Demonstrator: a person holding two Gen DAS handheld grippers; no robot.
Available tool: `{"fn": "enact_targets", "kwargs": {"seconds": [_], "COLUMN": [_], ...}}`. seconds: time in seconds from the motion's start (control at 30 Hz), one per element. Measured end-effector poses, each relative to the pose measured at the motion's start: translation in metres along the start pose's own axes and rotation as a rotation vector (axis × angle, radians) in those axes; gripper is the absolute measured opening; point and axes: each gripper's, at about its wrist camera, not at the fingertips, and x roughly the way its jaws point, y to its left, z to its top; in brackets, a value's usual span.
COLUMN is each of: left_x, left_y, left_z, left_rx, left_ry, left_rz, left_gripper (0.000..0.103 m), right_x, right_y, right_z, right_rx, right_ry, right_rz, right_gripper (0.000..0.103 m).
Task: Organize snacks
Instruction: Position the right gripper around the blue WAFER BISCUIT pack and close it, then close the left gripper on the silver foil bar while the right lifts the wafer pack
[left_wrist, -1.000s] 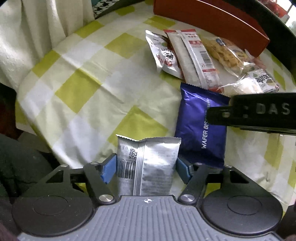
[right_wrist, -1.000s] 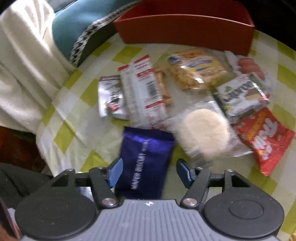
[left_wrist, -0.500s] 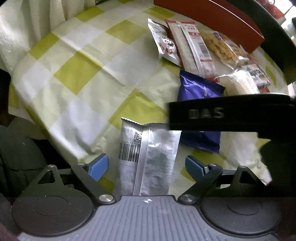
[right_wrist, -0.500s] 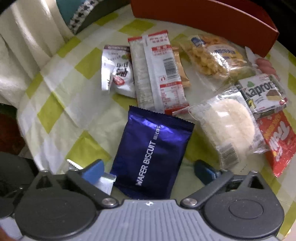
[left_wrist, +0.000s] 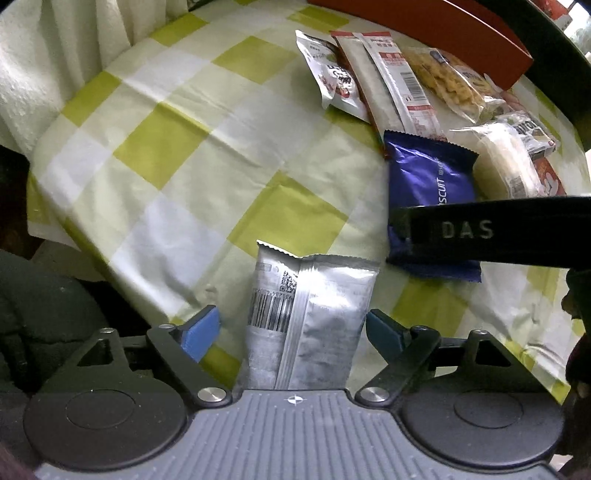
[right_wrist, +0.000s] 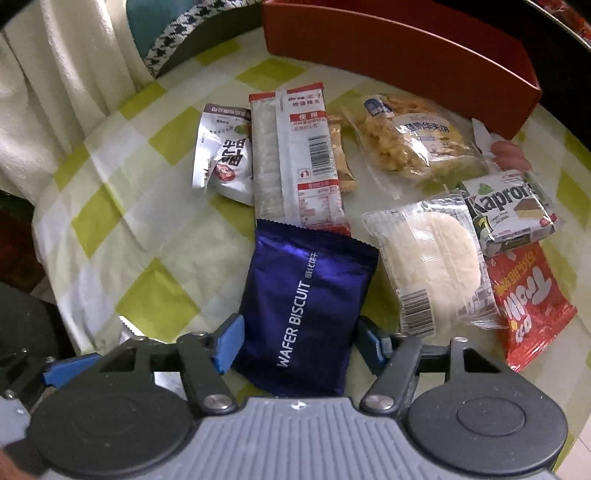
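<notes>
A silver snack packet (left_wrist: 310, 317) lies on the checked tablecloth between the fingers of my left gripper (left_wrist: 293, 328), which is open with gaps on both sides. A blue wafer biscuit packet (right_wrist: 306, 306) lies between the fingers of my right gripper (right_wrist: 301, 341), whose blue pads stand at the packet's two edges; I cannot tell whether they press it. The blue packet also shows in the left wrist view (left_wrist: 428, 177), partly hidden by the right gripper's black body (left_wrist: 491, 232). An orange-red tray (right_wrist: 399, 55) stands at the back.
More snacks lie beyond: a white pouch (right_wrist: 225, 166), a long red-and-white packet (right_wrist: 299, 162), a clear bag of yellow snacks (right_wrist: 410, 136), a round white cake (right_wrist: 432, 258), a Kapron box (right_wrist: 509, 214), a red packet (right_wrist: 532, 302). The table edge drops off at left (left_wrist: 55, 221).
My left gripper opened and let go of the silver packet, which now lies on the cloth. My right gripper moved onto the blue packet and its fingers closed in to its edges.
</notes>
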Motion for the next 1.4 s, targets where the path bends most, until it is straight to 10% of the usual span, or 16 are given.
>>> {"fn": "enact_targets", "kwargs": {"seconds": [0.57, 0.83, 1.0, 1.13, 1.3, 1.4], "left_x": [-0.017, 0.009, 0.003, -0.002, -0.005, -0.009], "left_y": [-0.014, -0.006, -0.001, 0.004, 0.01, 0.012], "left_z": [-0.009, -0.025, -0.027, -0.027, -0.026, -0.024], "left_rx": [0.06, 0.029, 0.019, 0.014, -0.001, -0.015], "left_ry": [-0.004, 0.063, 0.052, 0.037, 0.039, 0.042], "left_rz": [0.087, 0.083, 0.022, 0.024, 0.013, 0.003], "left_gripper": [0.092, 0.092, 0.071, 0.061, 0.057, 0.055], "right_x": [-0.005, -0.018, -0.022, -0.025, -0.026, -0.034], "right_y": [-0.004, -0.012, -0.009, -0.022, -0.035, -0.035], "right_z": [-0.004, -0.013, -0.018, -0.018, -0.018, -0.015], "right_rx": [-0.028, -0.006, -0.014, 0.039, 0.129, 0.154], "right_ry": [-0.048, -0.069, -0.069, -0.061, -0.061, -0.067], "right_rz": [0.034, 0.034, 0.02, 0.032, 0.091, 0.103], "right_gripper": [0.066, 0.05, 0.046, 0.012, 0.013, 0.032]}}
